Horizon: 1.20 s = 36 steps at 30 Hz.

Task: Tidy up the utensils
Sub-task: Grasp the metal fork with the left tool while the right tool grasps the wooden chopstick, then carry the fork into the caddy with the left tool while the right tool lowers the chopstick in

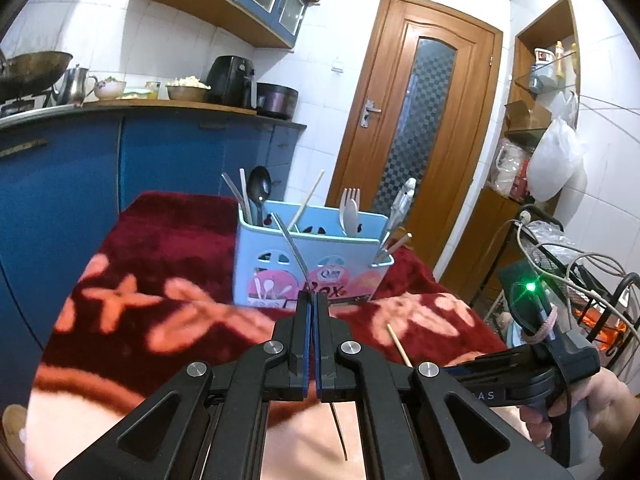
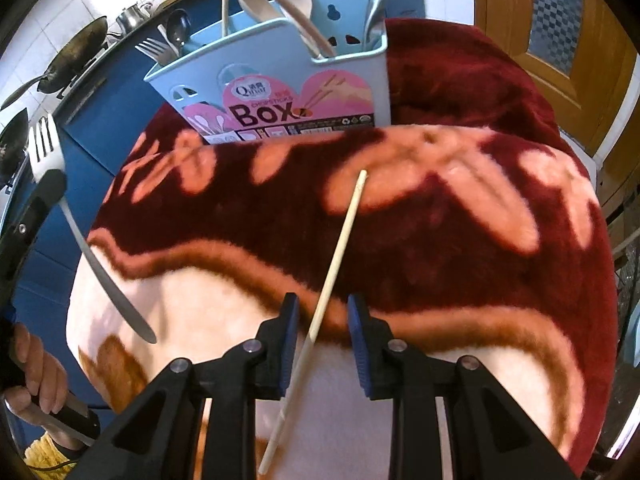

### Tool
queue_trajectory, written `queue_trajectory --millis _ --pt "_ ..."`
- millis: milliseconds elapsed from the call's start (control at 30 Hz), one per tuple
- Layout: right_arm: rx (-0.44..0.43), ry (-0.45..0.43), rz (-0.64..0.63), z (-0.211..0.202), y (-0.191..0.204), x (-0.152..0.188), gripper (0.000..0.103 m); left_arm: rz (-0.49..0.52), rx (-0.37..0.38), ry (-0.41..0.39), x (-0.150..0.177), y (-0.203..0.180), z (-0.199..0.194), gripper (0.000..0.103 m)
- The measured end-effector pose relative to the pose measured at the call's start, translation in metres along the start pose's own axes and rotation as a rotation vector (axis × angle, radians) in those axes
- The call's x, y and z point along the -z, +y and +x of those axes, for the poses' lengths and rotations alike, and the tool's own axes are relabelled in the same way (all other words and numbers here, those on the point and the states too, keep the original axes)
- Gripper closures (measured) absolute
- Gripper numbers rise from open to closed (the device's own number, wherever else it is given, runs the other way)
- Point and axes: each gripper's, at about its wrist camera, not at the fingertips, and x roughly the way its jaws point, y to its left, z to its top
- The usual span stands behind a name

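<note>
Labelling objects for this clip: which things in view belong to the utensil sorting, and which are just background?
Job:
- metal fork, clamped in the left gripper
- wooden chopstick on the blanket, between the right gripper's open jaws
- blue utensil box, already holding forks, spoons, a chopstick

Background:
- wok
- kettle
- air fryer
- door

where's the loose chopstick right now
In the right wrist view the chopstick lies flat on the red blanket in front of the blue utensil box, running between the right gripper's open jaws, not yet clamped.
</note>
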Motion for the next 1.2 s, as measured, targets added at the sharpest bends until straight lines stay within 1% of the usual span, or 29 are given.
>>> queue_trajectory --millis 67,133,167,233,367,433,567,700,833,1000,1200 --pt "0.007 -0.003 0.005 0.001 -0.002 -0.001 0.092 -0.003 -0.007 -0.001 -0.001 0.002 0.001 0.103" --pt "-0.01 -0.01 0.019 0.0 -0.007 0.0 0.094 -0.009 -0.014 -0.002 -0.002 0.004 0.001 0.103" --pt "-0.018 -0.017 0.027 -0.001 -0.009 0.0 0.096 -0.011 -0.017 -0.003 -0.003 0.005 0.001 0.103" --pt "-0.048 -0.048 0.043 -0.005 -0.013 0.003 0.097 -0.013 -0.023 -0.008 -0.004 0.006 0.001 0.103" --pt "-0.135 -0.148 0.08 -0.021 -0.02 0.009 0.097 -0.004 -0.035 -0.019 -0.008 0.006 0.0 0.103" --pt "-0.165 -0.216 0.087 -0.032 -0.021 0.012 0.097 0.003 -0.039 -0.032 -0.012 0.005 -0.002 0.103" --pt "-0.189 -0.338 0.086 -0.05 -0.017 0.014 0.097 0.014 -0.05 -0.064 -0.021 0.004 -0.004 0.103" --pt "-0.182 -0.444 0.088 -0.064 -0.017 0.013 0.097 0.025 -0.064 -0.085 -0.035 0.003 -0.002 0.103" --pt "-0.197 -0.508 0.107 -0.07 -0.022 0.006 0.097 0.056 -0.084 -0.108 -0.049 -0.001 0.002 0.102" --pt "-0.19 -0.577 0.1 -0.077 -0.022 -0.004 0.097 0.077 -0.109 -0.149 -0.07 -0.003 0.009 0.102" --pt "-0.184 -0.627 0.088 -0.08 -0.025 -0.01 0.097 0.084 -0.14 -0.18 -0.097 0.003 0.024 0.102"
